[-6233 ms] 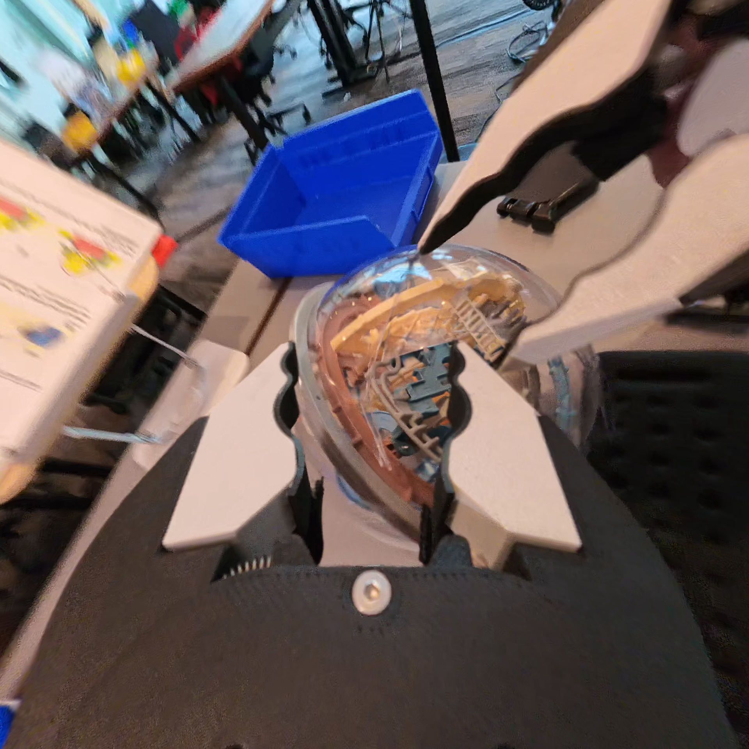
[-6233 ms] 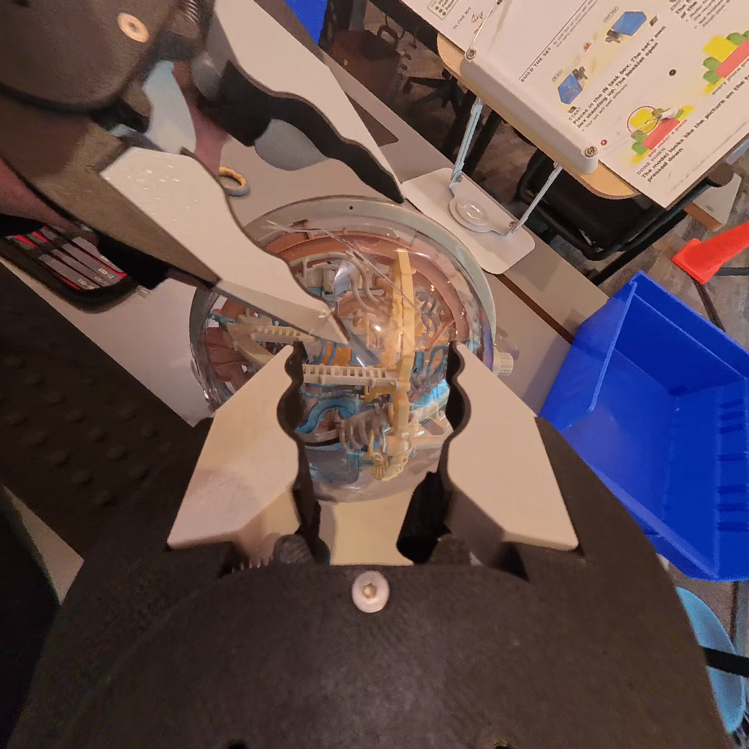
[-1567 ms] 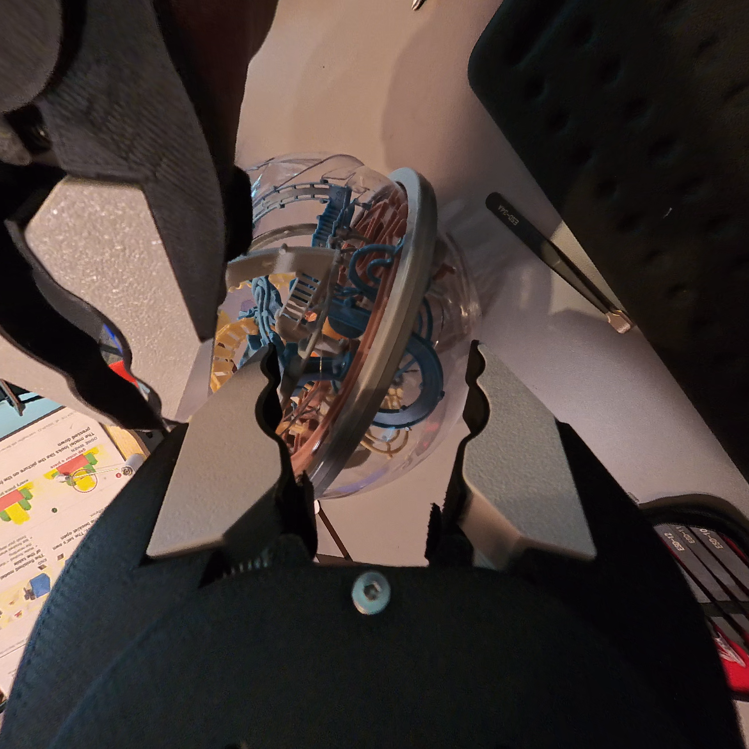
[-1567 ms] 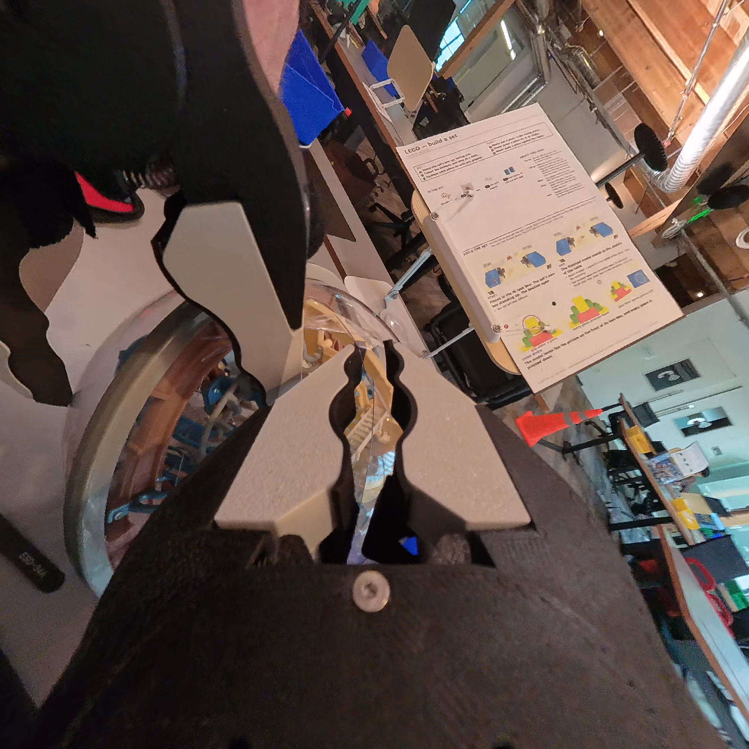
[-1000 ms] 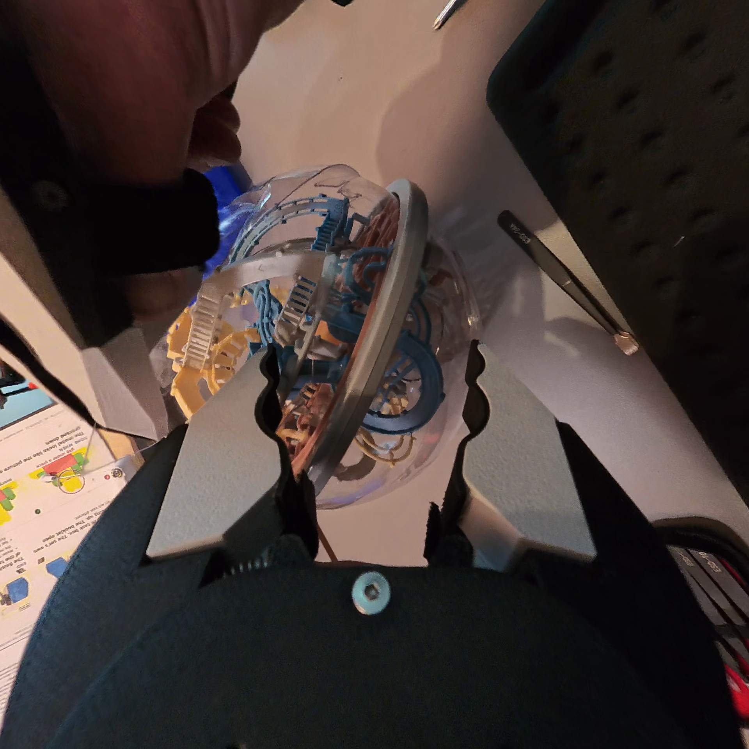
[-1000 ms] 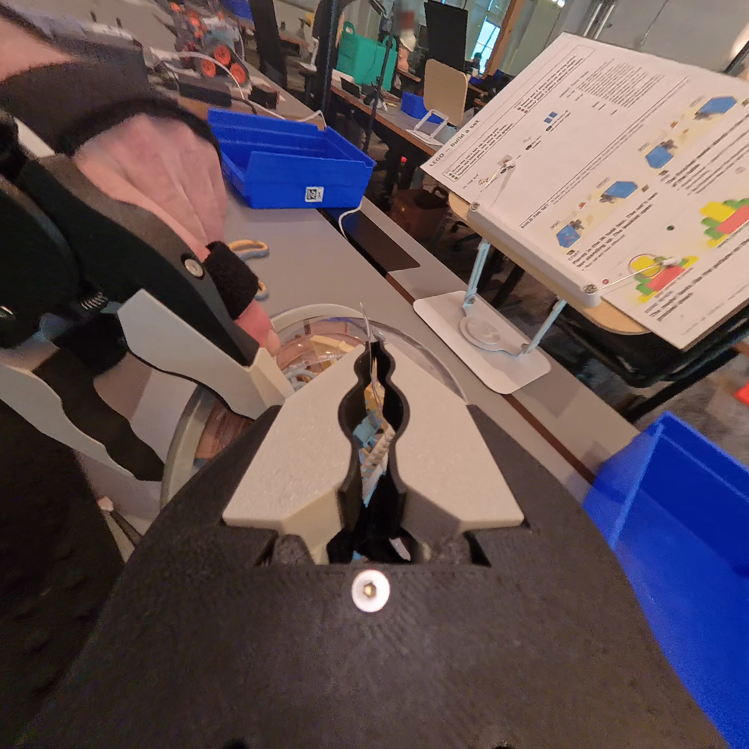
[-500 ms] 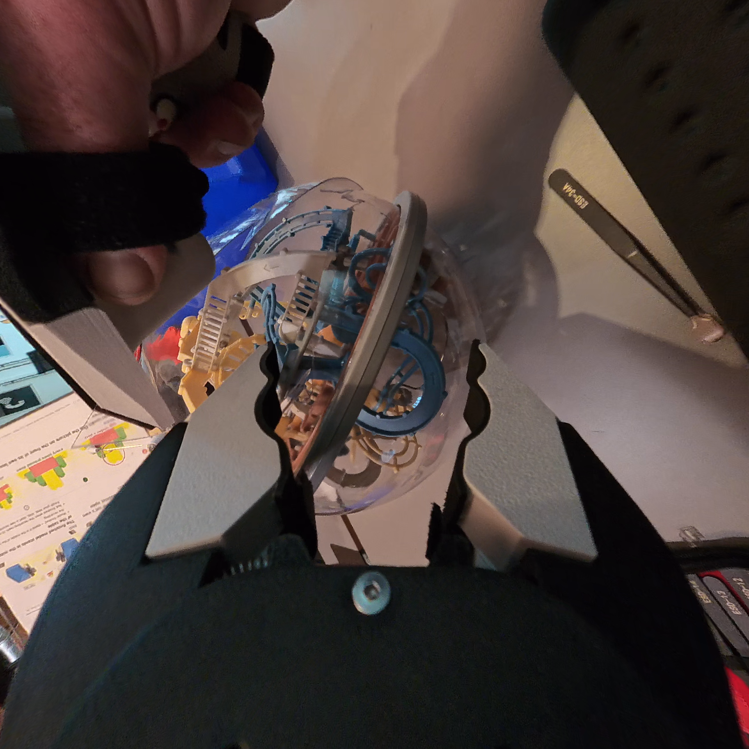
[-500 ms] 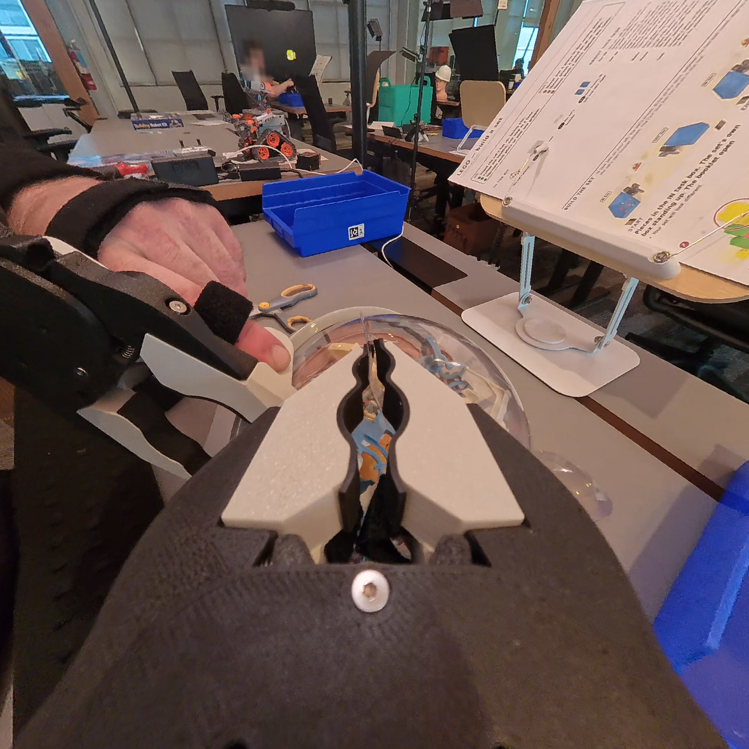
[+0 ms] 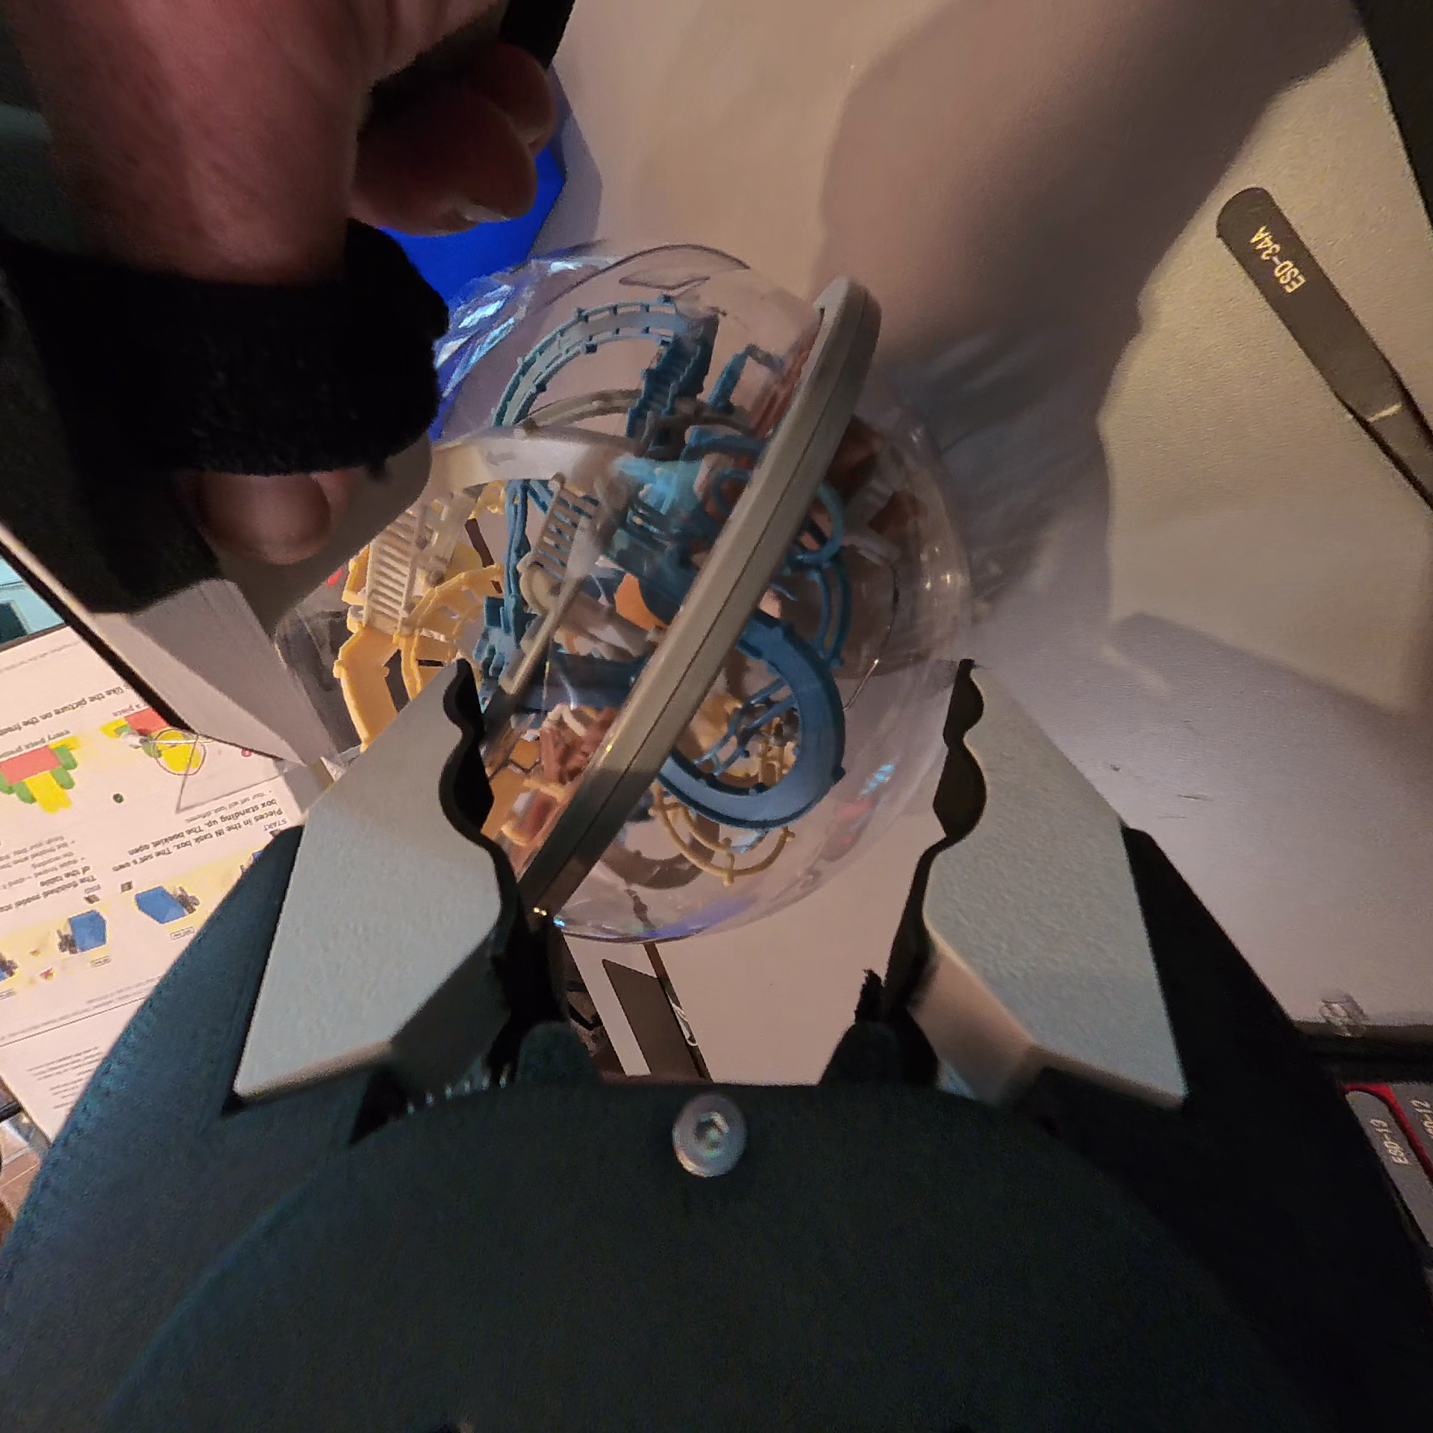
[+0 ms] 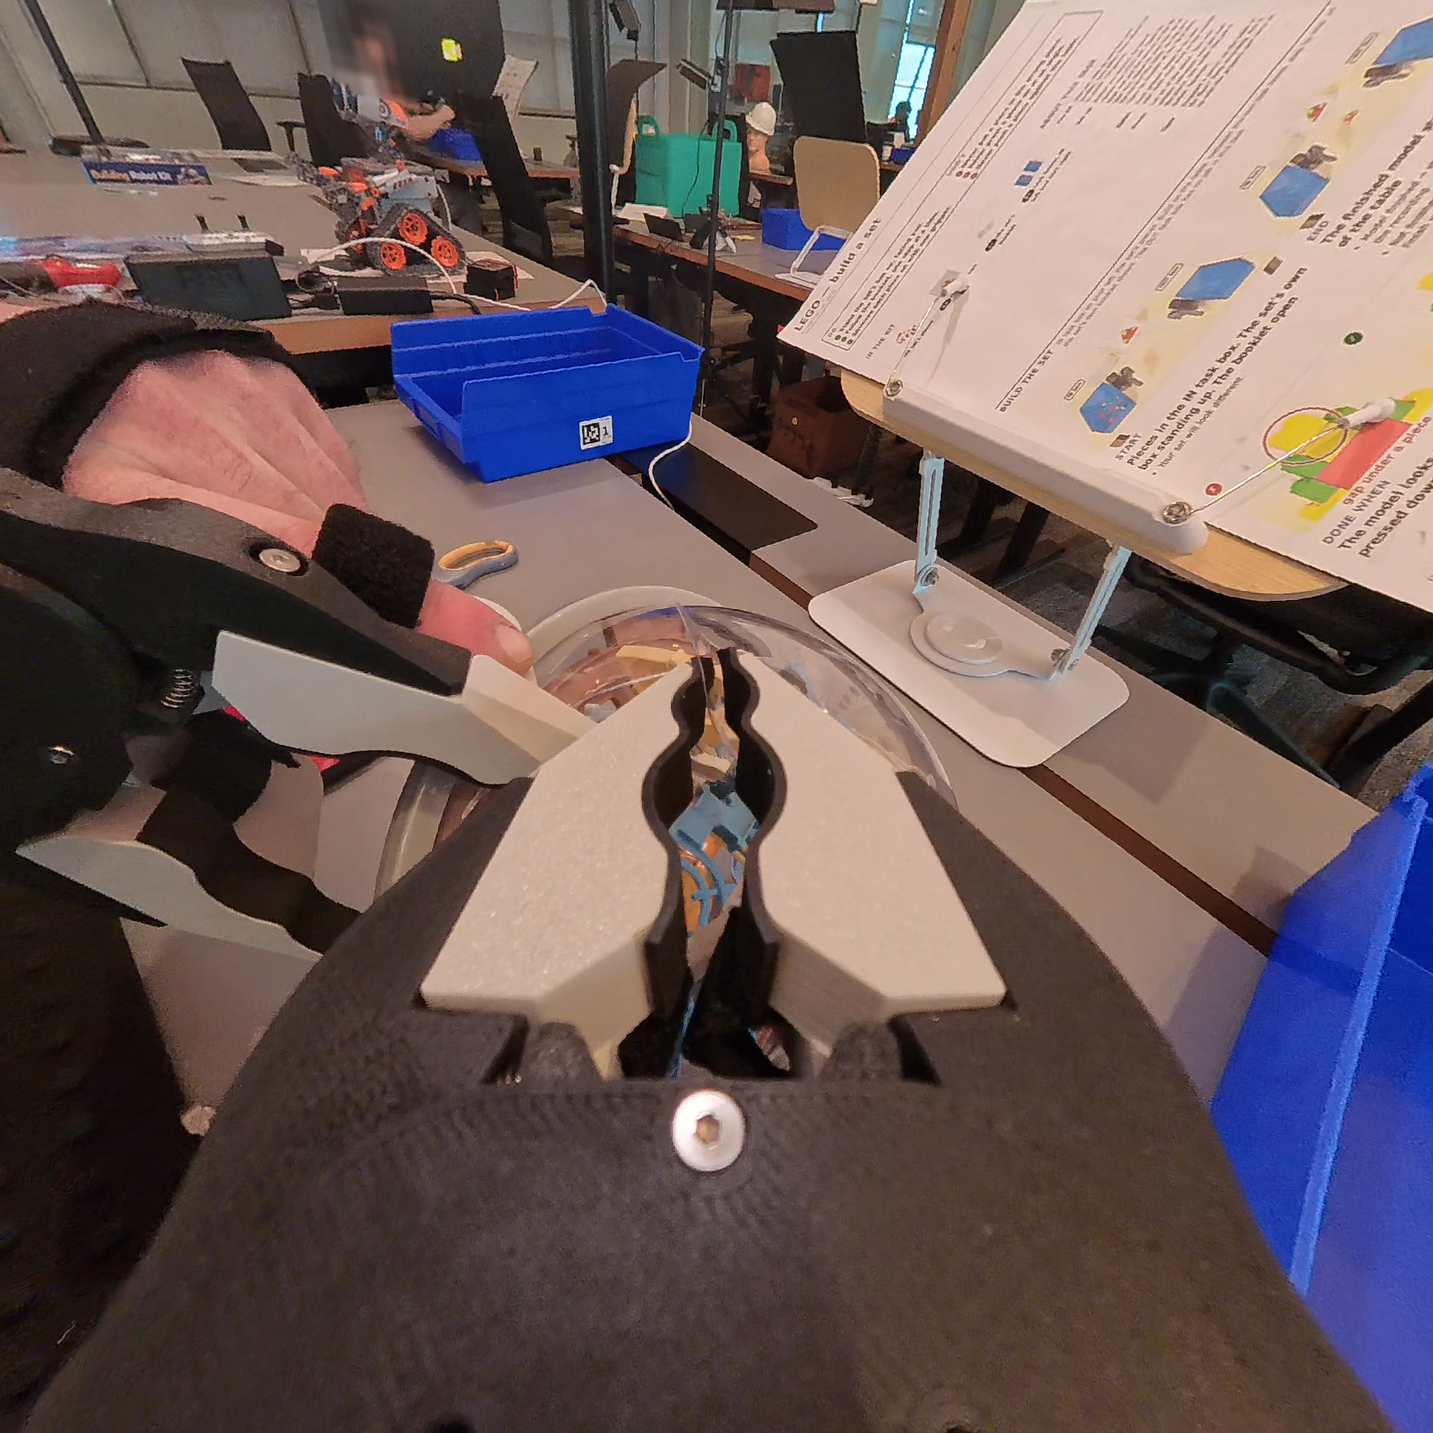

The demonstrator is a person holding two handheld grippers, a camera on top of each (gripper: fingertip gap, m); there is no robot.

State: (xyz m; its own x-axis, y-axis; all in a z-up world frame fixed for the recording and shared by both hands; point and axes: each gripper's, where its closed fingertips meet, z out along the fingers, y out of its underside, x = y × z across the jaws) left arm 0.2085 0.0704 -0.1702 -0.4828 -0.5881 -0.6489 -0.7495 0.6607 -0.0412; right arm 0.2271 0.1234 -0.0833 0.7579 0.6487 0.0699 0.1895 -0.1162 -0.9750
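Observation:
A clear plastic maze ball (image 9: pixel 698 581) with a grey middle ring and blue, yellow and brown tracks inside is held tilted above the grey table (image 9: pixel 1008 310). My left gripper (image 9: pixel 709 671) is shut on the ball, one finger on each side. It also shows at the left of the right wrist view (image 10: pixel 434 837), with a person's hand (image 10: pixel 217 450) on it. My right gripper (image 10: pixel 712 667) is nearly closed on a thin clear plastic film (image 10: pixel 692 651) that stands up from the top of the ball (image 10: pixel 837 675). Its grey finger (image 9: pixel 233 659) shows in the left wrist view.
A blue bin (image 10: pixel 543 388) sits far back on the table and another blue bin (image 10: pixel 1357 1008) is close on the right. An instruction board (image 10: pixel 1163 271) stands on a white base (image 10: pixel 969 675). Scissors (image 10: pixel 473 562), black tweezers (image 9: pixel 1334 333) and a tool case (image 9: pixel 1388 1148) lie nearby.
Six seconds ago both grippers were open-wide around the ball on the table. Since then the right gripper has closed on the thin film and levelled out; the left holds the ball turned on edge.

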